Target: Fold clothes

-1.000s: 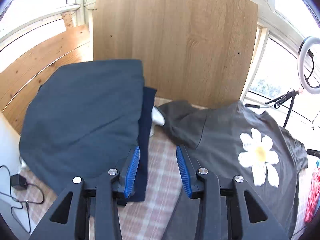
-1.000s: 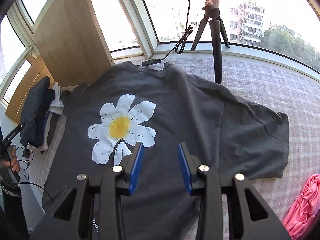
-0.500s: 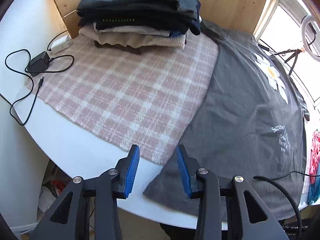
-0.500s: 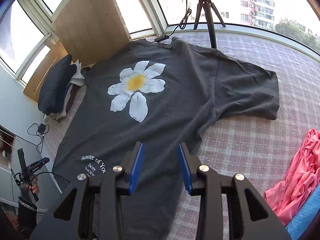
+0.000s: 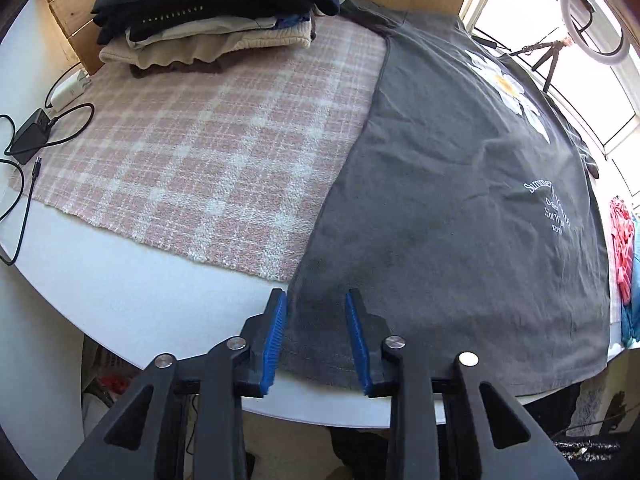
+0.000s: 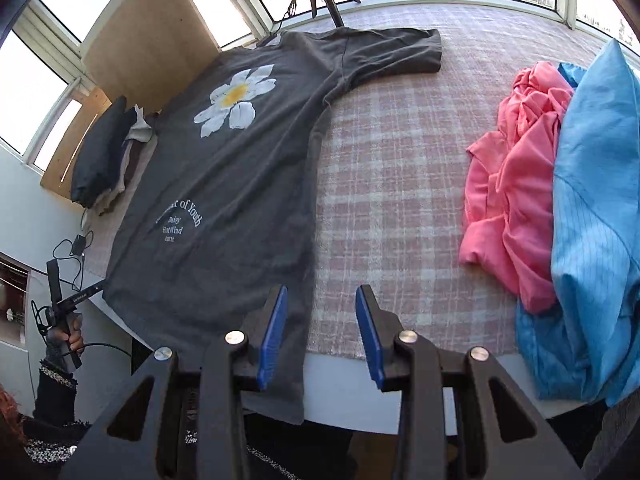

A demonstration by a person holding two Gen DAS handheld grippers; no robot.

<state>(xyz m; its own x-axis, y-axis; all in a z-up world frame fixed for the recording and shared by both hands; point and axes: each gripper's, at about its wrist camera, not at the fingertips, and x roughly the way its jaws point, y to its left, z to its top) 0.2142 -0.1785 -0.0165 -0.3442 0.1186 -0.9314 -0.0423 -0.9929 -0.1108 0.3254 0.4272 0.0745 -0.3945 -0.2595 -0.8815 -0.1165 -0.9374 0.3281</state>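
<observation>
Left wrist view: the left gripper (image 5: 316,336) is held with fingers apart over the T-shirt (image 5: 460,208) hem corner. The right gripper (image 6: 322,330) is likewise spread. Soft, limp cloth is best pinched at the hem corners.

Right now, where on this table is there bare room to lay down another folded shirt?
Two open patches of plaid cloth: one between the grey daisy T-shirt and the pink garment, another between the T-shirt and the stack of folded clothes. The far right is crowded with the pink and blue garments; chargers clutter the left edge.
</observation>
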